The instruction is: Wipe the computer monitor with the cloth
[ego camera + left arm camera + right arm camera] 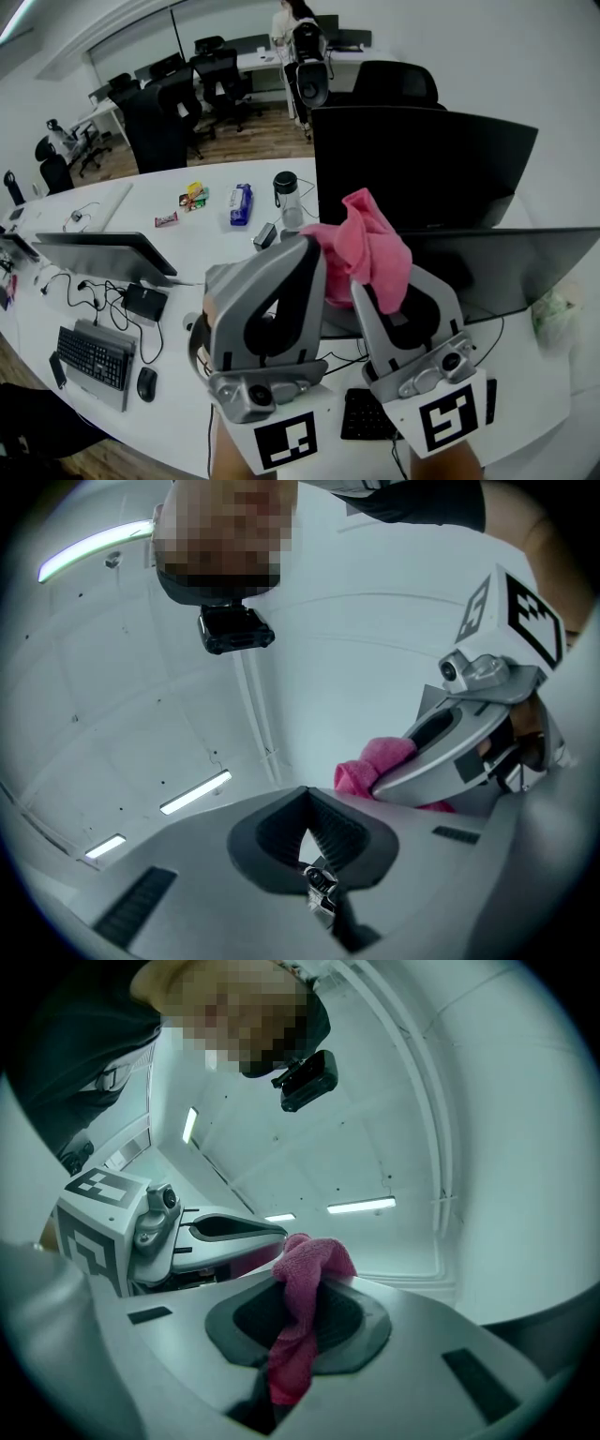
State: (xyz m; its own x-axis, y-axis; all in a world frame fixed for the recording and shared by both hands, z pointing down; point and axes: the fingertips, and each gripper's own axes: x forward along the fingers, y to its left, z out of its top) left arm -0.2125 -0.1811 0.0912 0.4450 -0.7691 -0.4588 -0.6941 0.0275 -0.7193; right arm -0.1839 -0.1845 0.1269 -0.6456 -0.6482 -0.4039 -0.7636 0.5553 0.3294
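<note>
seemingly nothing is being wiped yet: the right hand-held gripper [302, 1290] is clamping the pink cloth [370, 246], raised in front of the computer monitor [422, 164] on the table [187, 246]. the left hand-held gripper [307, 823] is sitting closed, empty.

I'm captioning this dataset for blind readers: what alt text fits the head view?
The right gripper, raised over a white desk, clamps a pink cloth in front of a dark monitor. The left gripper beside it is shut and empty.
</note>
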